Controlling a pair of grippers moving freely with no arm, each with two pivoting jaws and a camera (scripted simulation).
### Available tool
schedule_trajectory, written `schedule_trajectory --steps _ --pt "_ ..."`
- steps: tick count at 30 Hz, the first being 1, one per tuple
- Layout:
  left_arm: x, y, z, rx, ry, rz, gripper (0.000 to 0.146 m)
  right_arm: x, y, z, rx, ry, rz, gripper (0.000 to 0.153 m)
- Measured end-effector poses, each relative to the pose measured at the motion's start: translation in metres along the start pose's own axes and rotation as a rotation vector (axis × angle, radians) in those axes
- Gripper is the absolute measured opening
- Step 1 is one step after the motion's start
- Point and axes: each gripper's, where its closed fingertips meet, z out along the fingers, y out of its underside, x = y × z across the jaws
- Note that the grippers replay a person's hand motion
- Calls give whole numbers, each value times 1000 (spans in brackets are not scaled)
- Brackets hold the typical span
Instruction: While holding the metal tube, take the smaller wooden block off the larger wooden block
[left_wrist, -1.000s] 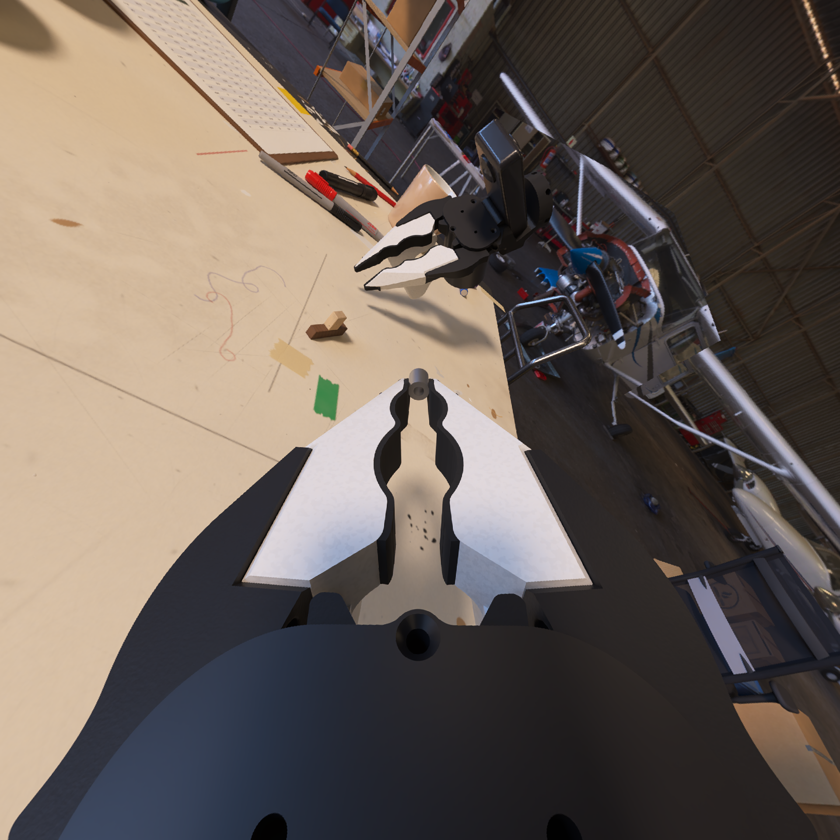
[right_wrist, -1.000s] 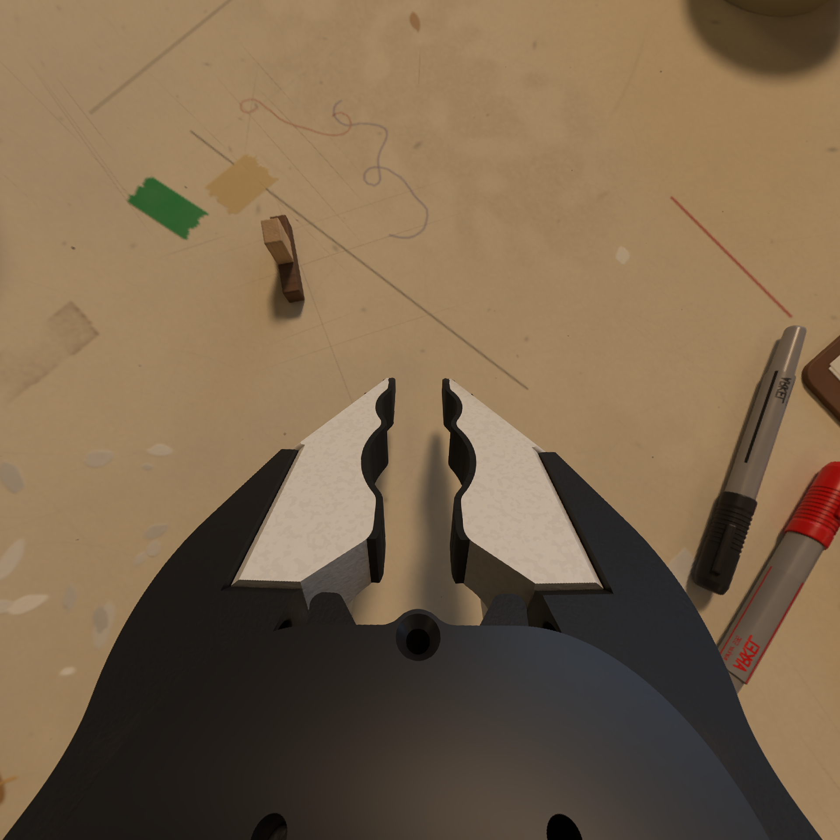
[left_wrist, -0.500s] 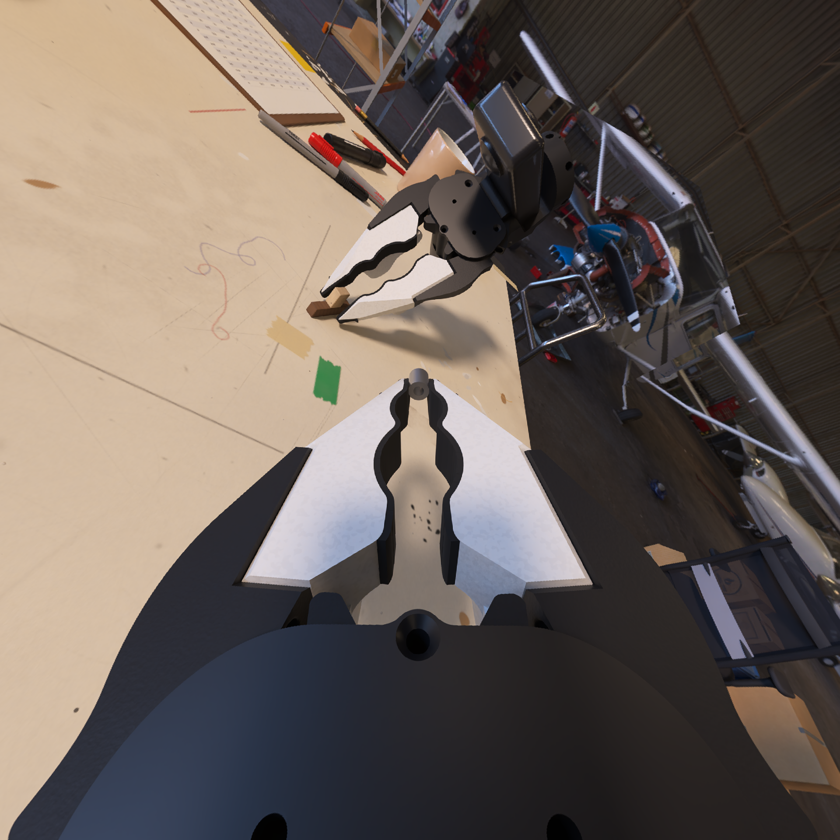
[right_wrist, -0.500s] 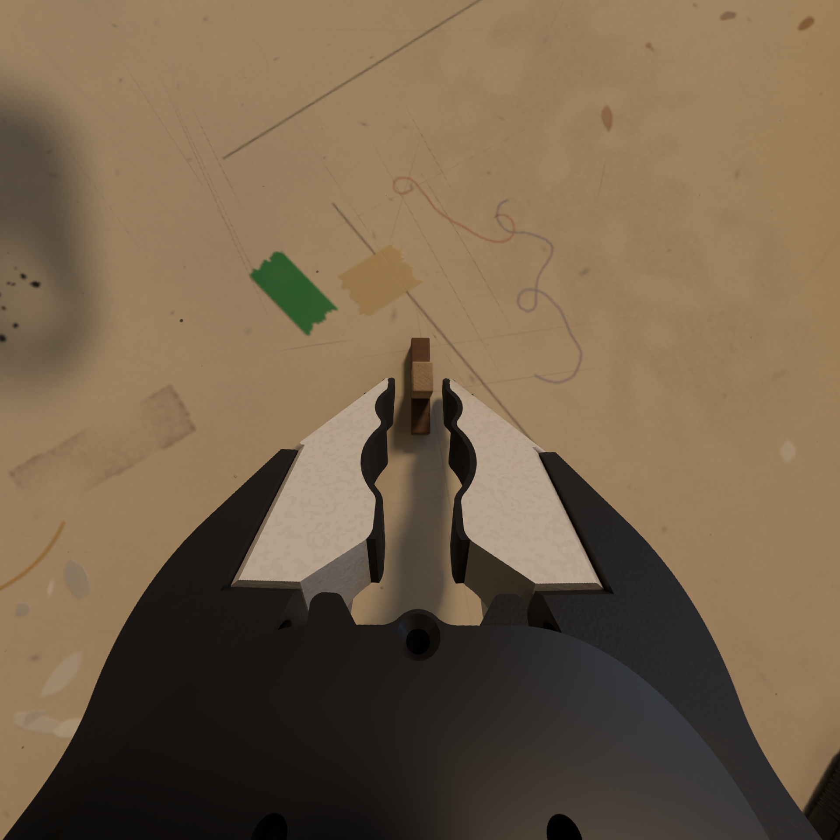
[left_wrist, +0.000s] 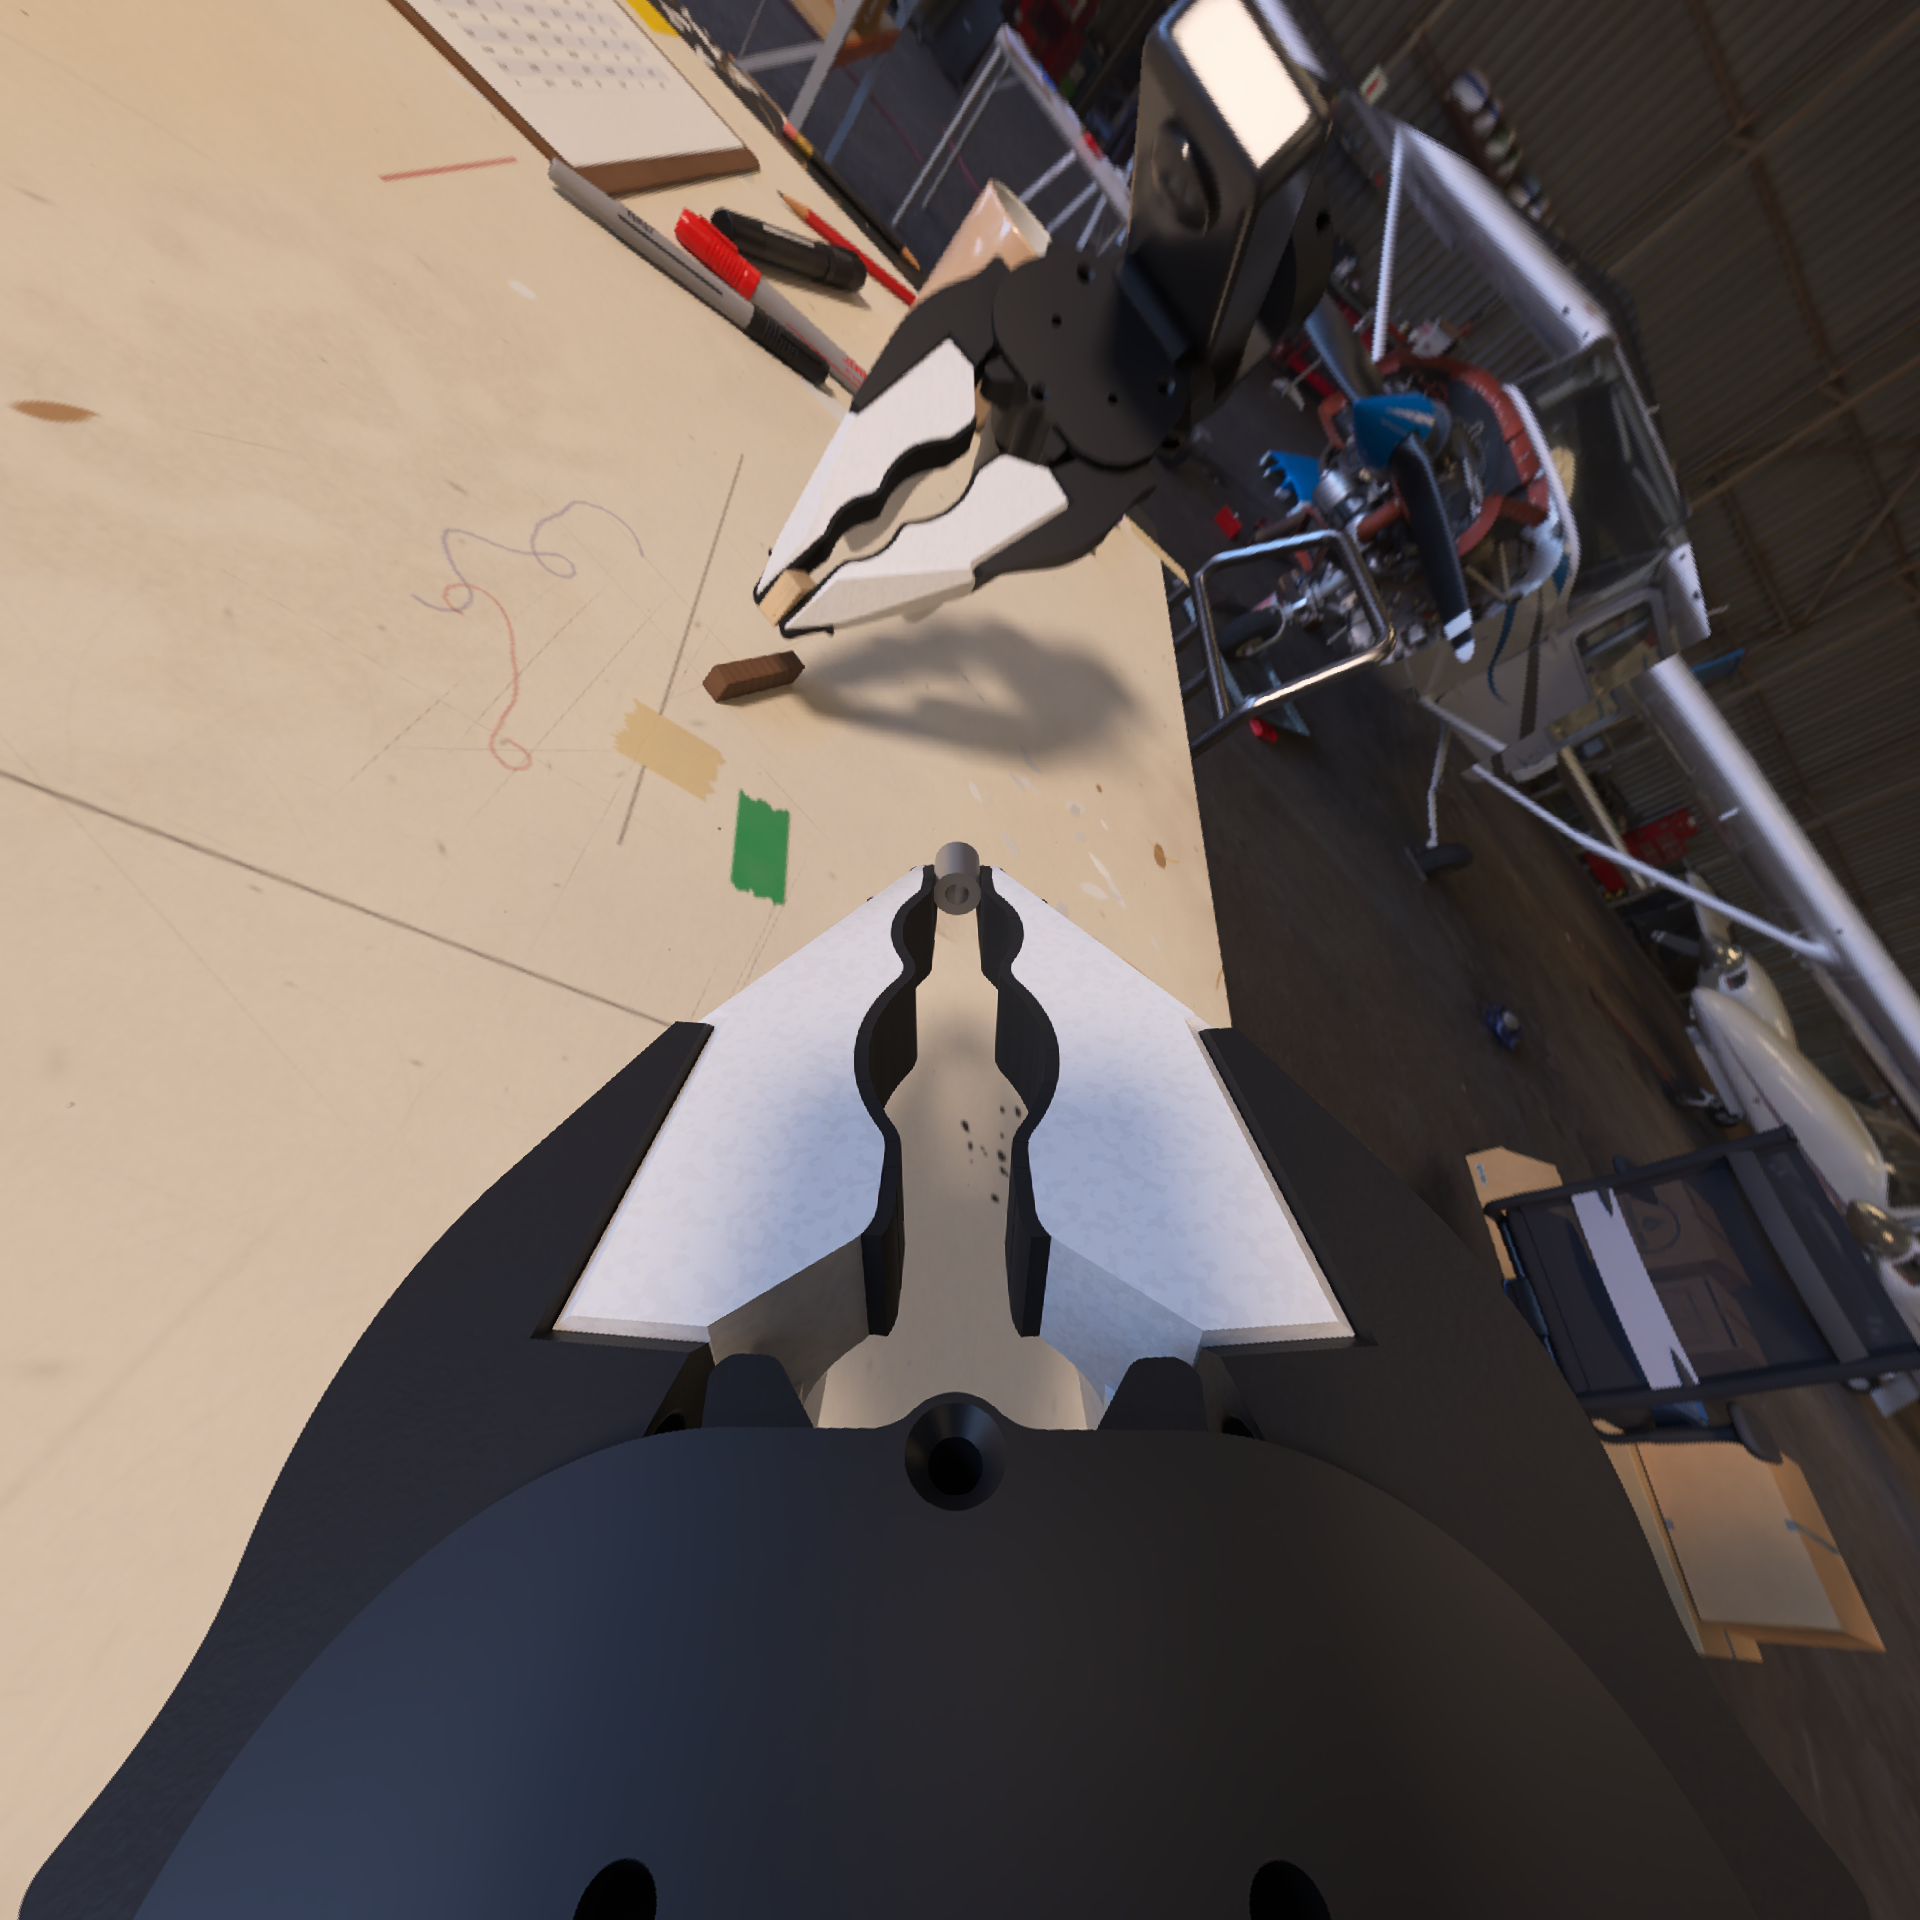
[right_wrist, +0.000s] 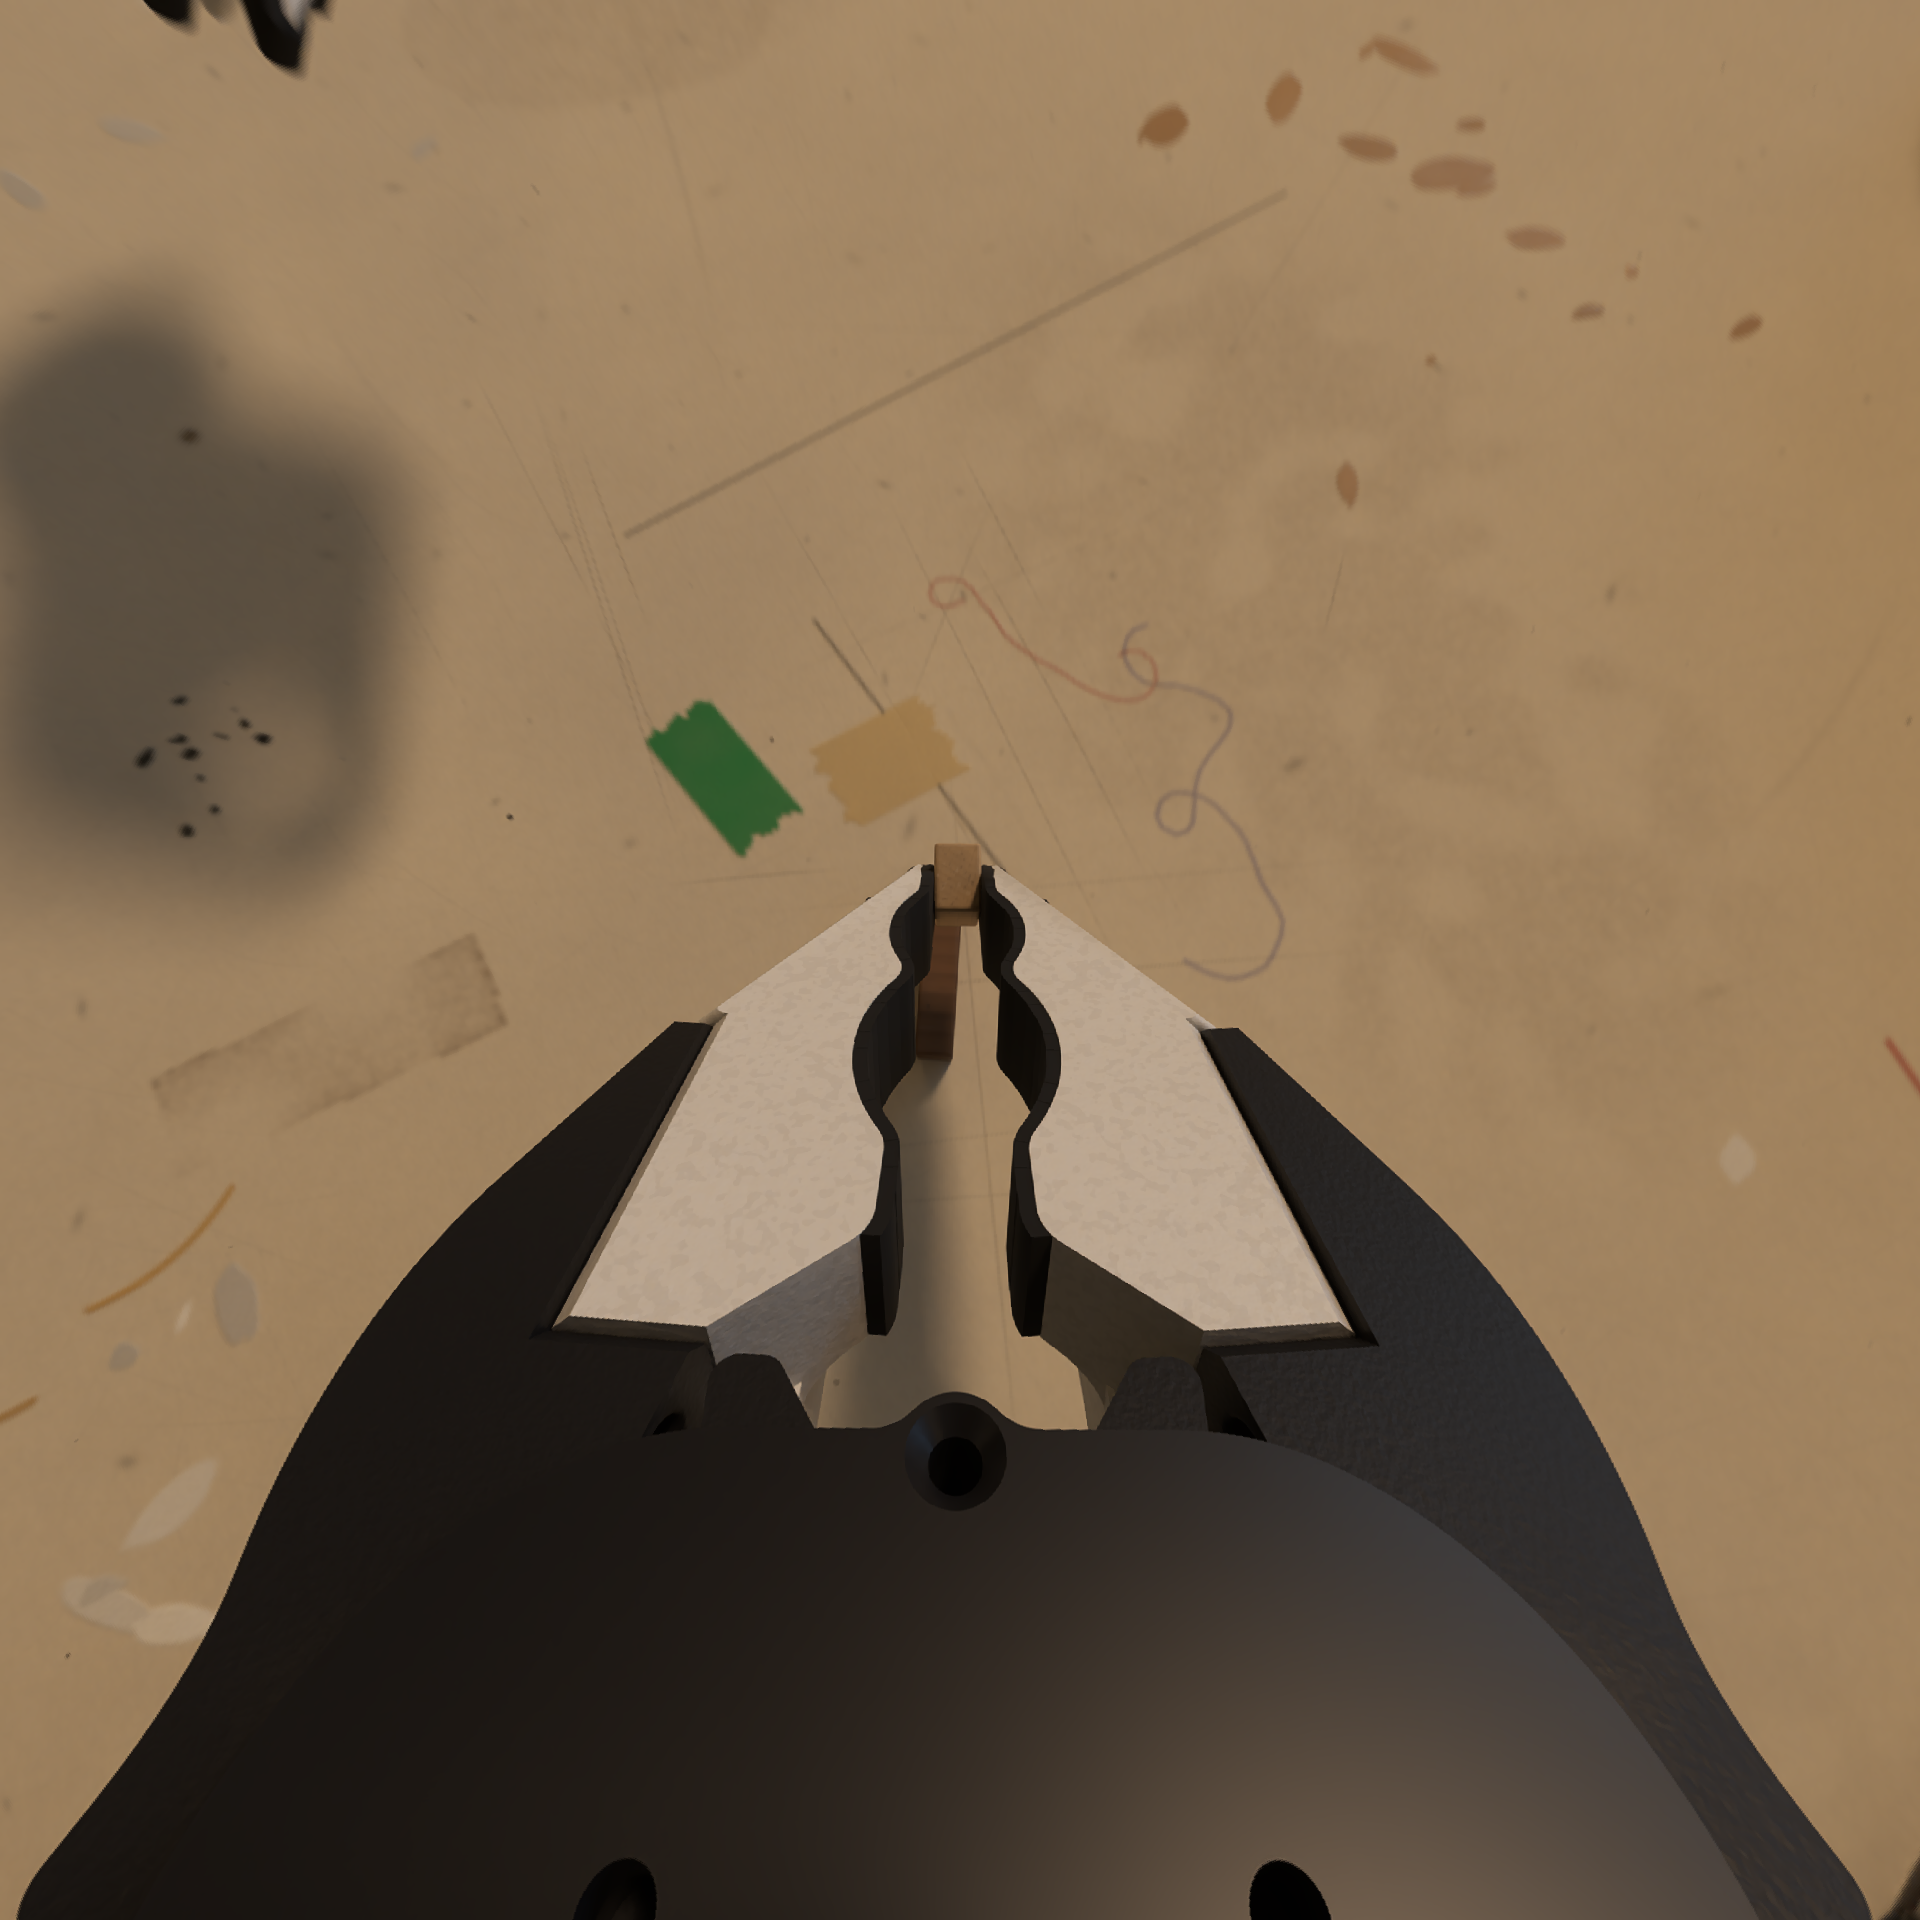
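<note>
My left gripper is shut on a small grey metal tube and holds it at its fingertips above the tan table. My right gripper is shut on the smaller pale wooden block. In the left wrist view the right gripper holds that pale block clear above the larger dark brown block, which lies flat on the table. In the right wrist view the dark block shows below, between my fingers.
Green tape and tan tape are stuck on the table near the dark block. Markers, a pencil, a cup and a framed board lie at the far end. The table edge runs on the right.
My right gripper came down over the stacked blocks, shut on the smaller pale block and lifted it off the dark block. My left gripper kept hold of the tube.
</note>
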Motion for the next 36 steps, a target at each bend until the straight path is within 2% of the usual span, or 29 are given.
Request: schedule_trajectory --steps 5,12,19,23,29,36 --pt "0 4 1 -94 17 15 7 1 -24 -8 75 -86 -59 8" --pt "7 14 6 -261 99 40 7 0 -60 -13 120 -205 -245 8" --pt "28 21 13 -305 257 -42 7 -27 -85 -23 166 -445 -389 8" --pt "44 34 15 -326 350 -107 7 -46 -89 -25 170 -589 -469 8" --pt "44 40 15 -334 368 -142 7 -63 -84 -20 129 -722 -571 8" --pt "47 46 18 -384 400 -141 7 -72 -81 -16 94 -779 -655 8"
